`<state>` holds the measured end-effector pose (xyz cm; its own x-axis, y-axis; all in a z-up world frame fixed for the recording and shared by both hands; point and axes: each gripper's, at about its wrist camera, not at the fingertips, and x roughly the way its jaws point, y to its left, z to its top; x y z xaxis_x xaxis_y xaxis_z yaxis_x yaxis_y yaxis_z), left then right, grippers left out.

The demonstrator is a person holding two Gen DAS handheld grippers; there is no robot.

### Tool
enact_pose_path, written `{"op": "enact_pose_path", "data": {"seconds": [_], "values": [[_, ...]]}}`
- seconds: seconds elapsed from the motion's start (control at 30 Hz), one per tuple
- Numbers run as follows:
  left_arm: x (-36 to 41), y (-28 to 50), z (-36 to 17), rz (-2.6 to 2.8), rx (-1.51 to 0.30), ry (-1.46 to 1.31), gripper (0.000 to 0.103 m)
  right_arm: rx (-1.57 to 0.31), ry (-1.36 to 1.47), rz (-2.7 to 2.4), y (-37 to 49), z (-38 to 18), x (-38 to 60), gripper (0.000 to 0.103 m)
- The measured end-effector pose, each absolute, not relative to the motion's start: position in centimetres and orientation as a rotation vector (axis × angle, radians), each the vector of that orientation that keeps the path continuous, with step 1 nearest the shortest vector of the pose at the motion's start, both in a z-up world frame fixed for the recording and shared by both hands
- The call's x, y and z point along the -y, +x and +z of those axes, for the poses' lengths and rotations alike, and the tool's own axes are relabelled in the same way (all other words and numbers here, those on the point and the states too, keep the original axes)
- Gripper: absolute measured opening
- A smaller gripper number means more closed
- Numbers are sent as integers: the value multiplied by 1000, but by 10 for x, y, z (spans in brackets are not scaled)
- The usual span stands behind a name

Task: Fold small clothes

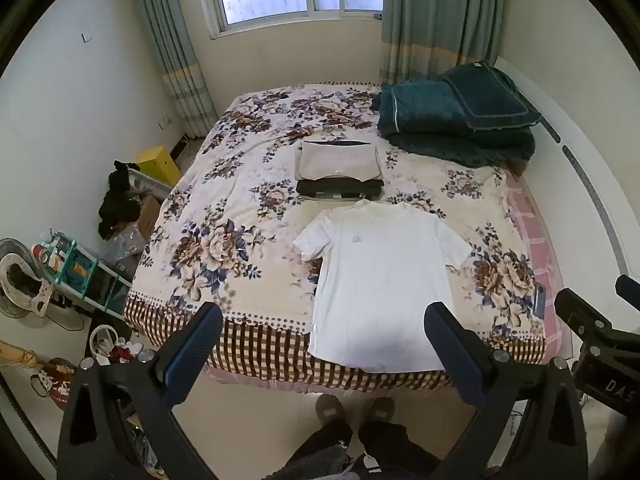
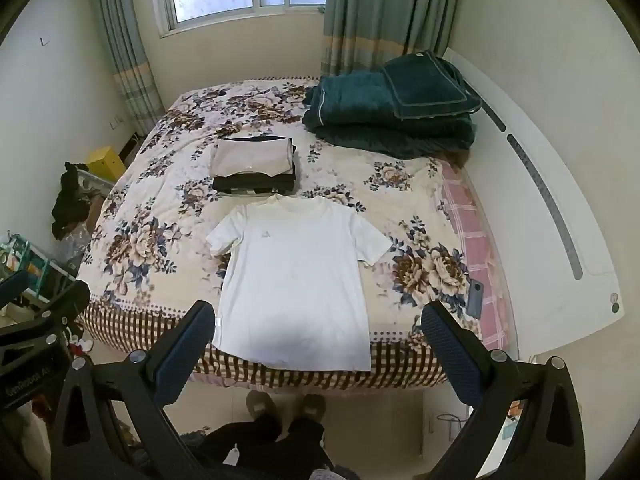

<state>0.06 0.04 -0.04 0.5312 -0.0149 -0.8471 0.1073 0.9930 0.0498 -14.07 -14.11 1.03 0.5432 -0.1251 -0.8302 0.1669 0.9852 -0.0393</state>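
White T-shirt lies flat, unfolded, at the bed's near edge, before a folded stack. Left tool and right tool: both spread wide, holding nothing, clear of the shirt

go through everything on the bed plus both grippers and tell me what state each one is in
white T-shirt: spread flat, unfolded, hem at the bed's near edge
stack of clothes: folded, piled beyond the shirt's collar
teal quilt: folded, pillow on top
phone: lying flat near the bed's right edge
left gripper: open, empty
right gripper: open, empty
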Motion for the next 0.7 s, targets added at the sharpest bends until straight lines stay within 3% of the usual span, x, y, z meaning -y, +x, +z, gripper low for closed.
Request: {"op": "enact_pose_path", "data": {"seconds": [0.7], "values": [[-1, 0, 0, -76, -988, 94, 103, -977, 34, -182, -140, 10, 142, 103]]}}
